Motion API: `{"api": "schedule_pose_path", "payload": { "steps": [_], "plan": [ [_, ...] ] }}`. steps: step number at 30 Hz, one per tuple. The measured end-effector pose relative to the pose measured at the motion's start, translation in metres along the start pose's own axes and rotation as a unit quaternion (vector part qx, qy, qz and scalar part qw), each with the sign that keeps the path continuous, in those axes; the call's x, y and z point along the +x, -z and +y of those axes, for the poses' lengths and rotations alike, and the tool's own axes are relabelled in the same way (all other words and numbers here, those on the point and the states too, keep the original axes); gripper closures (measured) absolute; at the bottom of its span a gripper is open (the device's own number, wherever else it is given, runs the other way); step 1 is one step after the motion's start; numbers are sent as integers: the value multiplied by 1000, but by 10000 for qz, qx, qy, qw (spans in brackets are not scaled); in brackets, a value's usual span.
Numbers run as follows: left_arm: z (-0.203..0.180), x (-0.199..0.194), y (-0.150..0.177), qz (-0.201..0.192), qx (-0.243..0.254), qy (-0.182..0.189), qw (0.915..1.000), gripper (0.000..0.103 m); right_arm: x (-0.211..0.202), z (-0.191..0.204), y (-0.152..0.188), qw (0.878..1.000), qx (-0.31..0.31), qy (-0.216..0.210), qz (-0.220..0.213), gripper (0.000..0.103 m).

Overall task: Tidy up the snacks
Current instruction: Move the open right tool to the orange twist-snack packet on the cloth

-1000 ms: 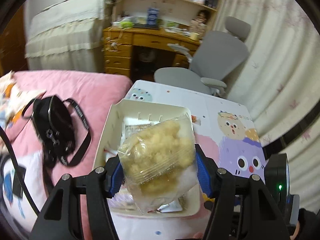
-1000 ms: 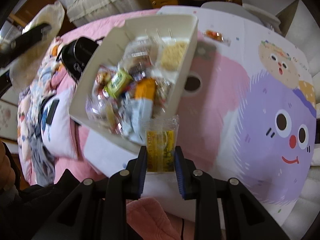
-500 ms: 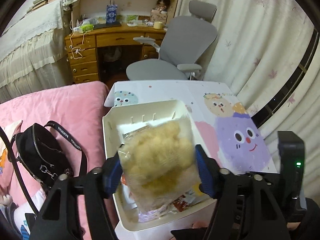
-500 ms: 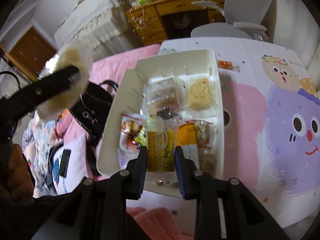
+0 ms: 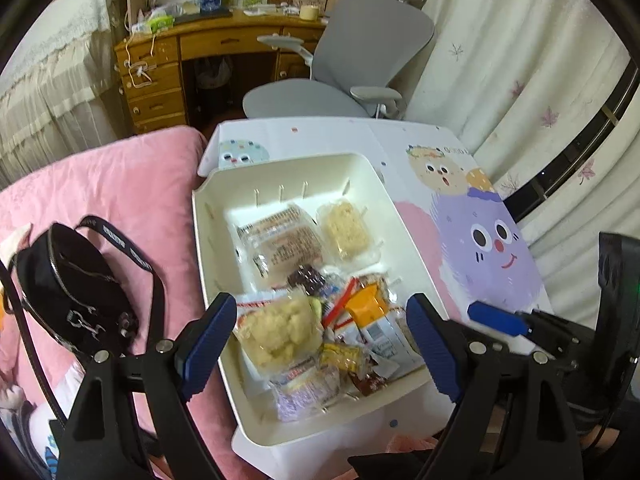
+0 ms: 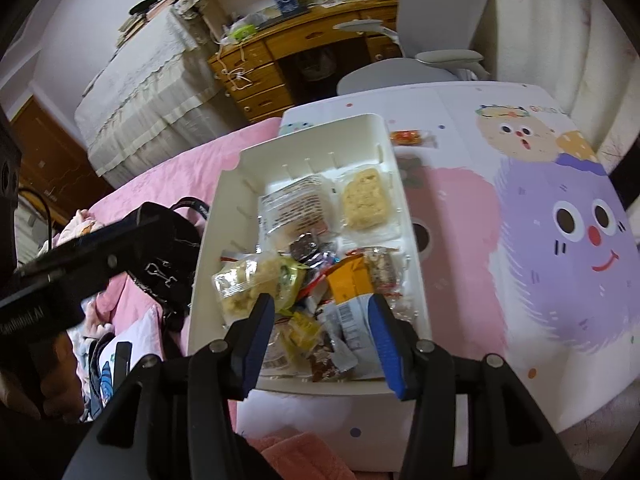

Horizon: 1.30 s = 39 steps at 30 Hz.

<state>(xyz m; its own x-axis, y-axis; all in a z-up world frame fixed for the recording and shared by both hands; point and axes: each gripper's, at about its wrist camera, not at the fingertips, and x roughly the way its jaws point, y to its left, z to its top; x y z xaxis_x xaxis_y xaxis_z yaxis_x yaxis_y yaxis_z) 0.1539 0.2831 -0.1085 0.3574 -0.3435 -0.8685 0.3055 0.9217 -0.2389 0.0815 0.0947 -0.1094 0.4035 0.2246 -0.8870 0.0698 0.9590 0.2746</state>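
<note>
Both grippers wide open now, nothing between the jaws. Left gripper [image 5: 320, 340] hangs over the near end of the white bin [image 5: 200, 248], lower centre of the left wrist view; right gripper [image 6: 320, 336] sits over the same end, bottom centre of the right wrist view. The puffy snack bag [image 5: 280, 332] lies in the bin's near-left corner on top of the wrapper pile, just beside the left blue pad. Judging by looks: v. light, clear crinkly film, crumbly pale clusters inside, so squeeze gently; slick plastic could slide out of a hard pinch. Best hold prob. across the bag's flat sealed edge or mid-body w/ a soft close. The small yellow packet [image 6: 304, 330] sits low in the pile, centre-bottom of the right wrist view; thin, floppy, grab by an edge. Vs. half a sec ago: left gripper was clamped on the puffy bag above the bin, right was pinching the yellow packet; both are released & both snacks are in the bin. One stray wrapper [image 6: 412, 137] remains on the cartoon tabletop [image 6: 520, 240], upper centre.
</note>
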Motion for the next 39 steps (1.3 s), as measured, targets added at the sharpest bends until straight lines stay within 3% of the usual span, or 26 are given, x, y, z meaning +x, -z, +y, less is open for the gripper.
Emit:
{"api": "schedule_pose_path", "payload": {
  "steps": [6, 17, 26, 39],
  "plan": [
    [2, 20, 9, 276, -378, 45, 9989, 14, -4, -14, -7, 9993, -116, 348, -47, 52],
    [-14, 52, -8, 435, -626, -338, 9965, 14, 12, -76, -53, 9976, -195, 530, -395, 49],
    [-35, 85, -30, 529, -943, -755, 9913, 14, 52, -118, -104, 9896, -1118, 445, -787, 49],
    [-34, 118, -35, 753, -1338, -1648, 9743, 14, 139, -126, -154, 9670, -2288, 133, -1114, 49]
  ]
}}
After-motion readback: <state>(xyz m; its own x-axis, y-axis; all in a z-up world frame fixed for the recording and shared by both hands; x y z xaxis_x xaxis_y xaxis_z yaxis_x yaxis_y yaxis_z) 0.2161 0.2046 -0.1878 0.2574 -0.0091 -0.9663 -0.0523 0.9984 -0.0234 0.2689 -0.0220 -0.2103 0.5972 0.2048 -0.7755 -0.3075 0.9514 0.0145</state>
